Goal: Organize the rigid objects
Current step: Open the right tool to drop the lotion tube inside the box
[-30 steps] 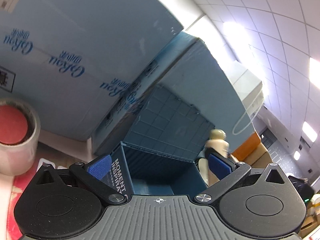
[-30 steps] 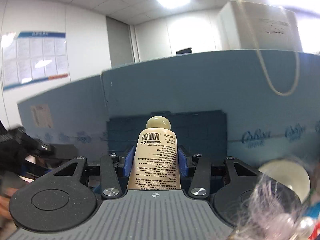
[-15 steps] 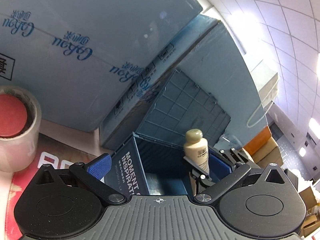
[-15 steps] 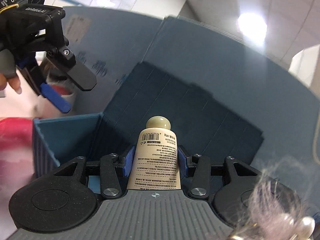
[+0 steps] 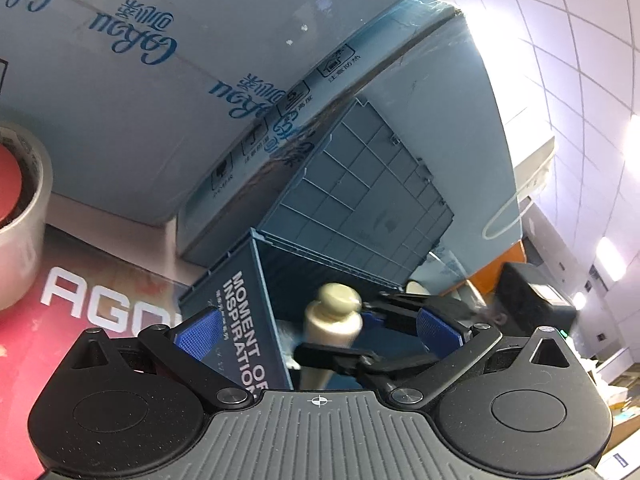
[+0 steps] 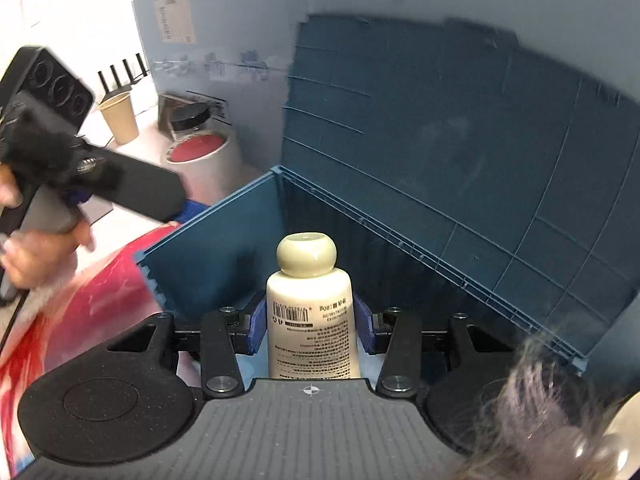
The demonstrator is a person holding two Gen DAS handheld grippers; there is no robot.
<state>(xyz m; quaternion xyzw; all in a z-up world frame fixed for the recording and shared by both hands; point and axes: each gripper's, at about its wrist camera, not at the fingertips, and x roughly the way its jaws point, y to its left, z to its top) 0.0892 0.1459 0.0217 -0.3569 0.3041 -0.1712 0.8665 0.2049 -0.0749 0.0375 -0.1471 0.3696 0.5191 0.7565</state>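
Now that carried down past the rim since a second ago, right gripper (image 6: 309, 326) clamped on bottle (image 6: 309, 312), inside blue box (image 6: 224, 248); left gripper (image 5: 316, 330) apart, empty; release seemingly next.

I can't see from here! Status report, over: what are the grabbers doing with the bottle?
Right gripper shut on cream bottle, held over open blue box. Left gripper open, empty, beside the box. Nothing blocking the drop.
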